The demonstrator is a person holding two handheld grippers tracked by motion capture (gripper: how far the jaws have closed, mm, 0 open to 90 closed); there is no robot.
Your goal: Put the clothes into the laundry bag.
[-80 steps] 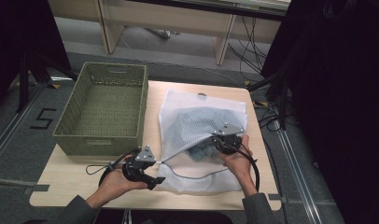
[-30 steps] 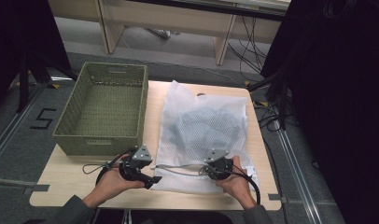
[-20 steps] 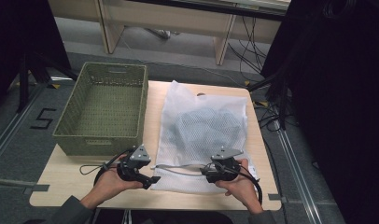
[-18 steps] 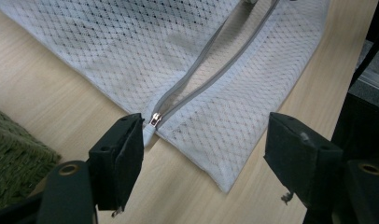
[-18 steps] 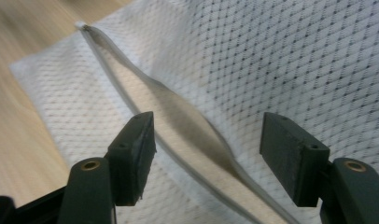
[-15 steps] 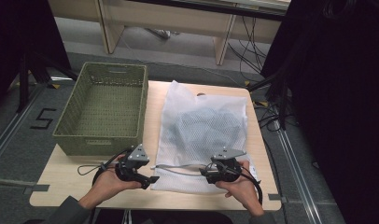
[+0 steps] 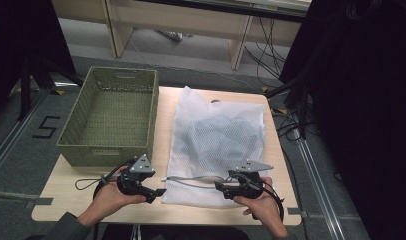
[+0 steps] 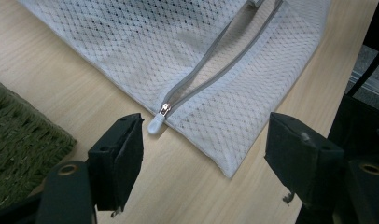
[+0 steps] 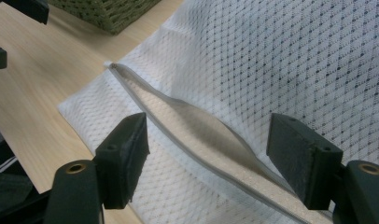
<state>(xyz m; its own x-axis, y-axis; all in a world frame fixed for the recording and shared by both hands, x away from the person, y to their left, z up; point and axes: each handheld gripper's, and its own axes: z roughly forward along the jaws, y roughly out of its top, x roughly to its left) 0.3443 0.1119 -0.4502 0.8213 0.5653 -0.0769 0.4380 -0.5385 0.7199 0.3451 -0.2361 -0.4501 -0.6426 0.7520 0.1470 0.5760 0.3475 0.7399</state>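
Observation:
A white mesh laundry bag (image 7: 218, 142) with a dark garment inside lies flat on the table. Its grey zipper (image 7: 196, 179) runs along the near edge and gapes partly open (image 9: 201, 123). The white zipper pull (image 8: 158, 122) sits at the zipper's left end. My left gripper (image 7: 158, 192) is open at the bag's near left corner, and the pull lies just beyond its jaws (image 8: 206, 135). My right gripper (image 7: 219, 188) hovers over the zipper's right part (image 9: 208, 130). Its jaws have just been opening, and their pads touch nothing.
A green woven basket (image 7: 76, 150) stands empty on the table's left side, close behind my left gripper. Its corner shows in the left gripper view (image 8: 19, 126). The table's front edge (image 7: 166, 220) is near my hands. The dark floor and cables lie to the right.
The bag, bunched up under my right gripper earlier, now lies flat. My right gripper came to the near zipper edge, opened its jaws and lifted slightly. The left gripper stayed in place.

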